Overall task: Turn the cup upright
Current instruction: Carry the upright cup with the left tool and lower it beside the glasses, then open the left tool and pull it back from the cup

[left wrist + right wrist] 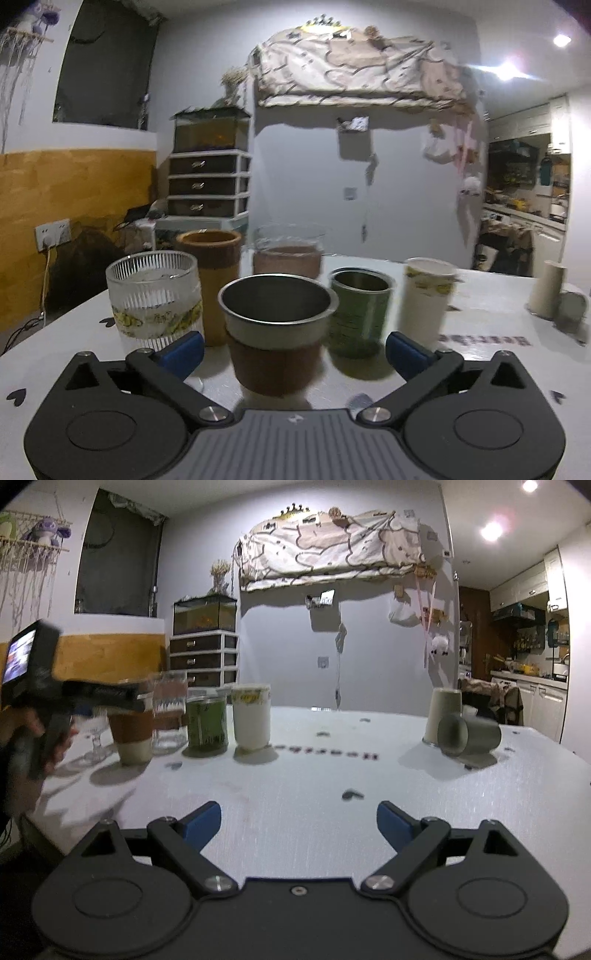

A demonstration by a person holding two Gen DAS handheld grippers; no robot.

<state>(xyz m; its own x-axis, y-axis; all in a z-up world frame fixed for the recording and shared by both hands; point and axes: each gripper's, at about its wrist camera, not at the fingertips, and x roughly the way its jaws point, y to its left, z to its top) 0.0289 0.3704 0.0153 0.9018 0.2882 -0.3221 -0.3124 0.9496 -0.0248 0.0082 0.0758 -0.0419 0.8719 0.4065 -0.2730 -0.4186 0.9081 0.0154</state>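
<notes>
Currently left gripper [294, 350] has its jaws spread wide, blue pads either side of a steel cup with a brown sleeve [277, 328], not touching it; cup stands upright on the white table [491, 328], mouth up. Just left of it sits a ribbed clear glass with a yellow floral band [155, 299], behind that a tall brown cylinder cup [214, 280]. Behind the steel cup is a clear glass with a brownish band [288, 254], blurred. To its right: a green metal cup [360, 310], then a white paper cup with yellow print [424, 299], all upright and close together.

Right gripper [299, 825] is also spread, nothing between the pads, hovering over bare tabletop [295, 812]. Well ahead and to the right a grey metal cup [469, 734] lies on its side, closed base towards the camera, just beside an inverted cream cup [441, 712]; contact between them can't be confirmed. Far left in the right wrist view, a hand [44, 734] holds the left gripper's body near the cup row, heavy motion blur there
</notes>
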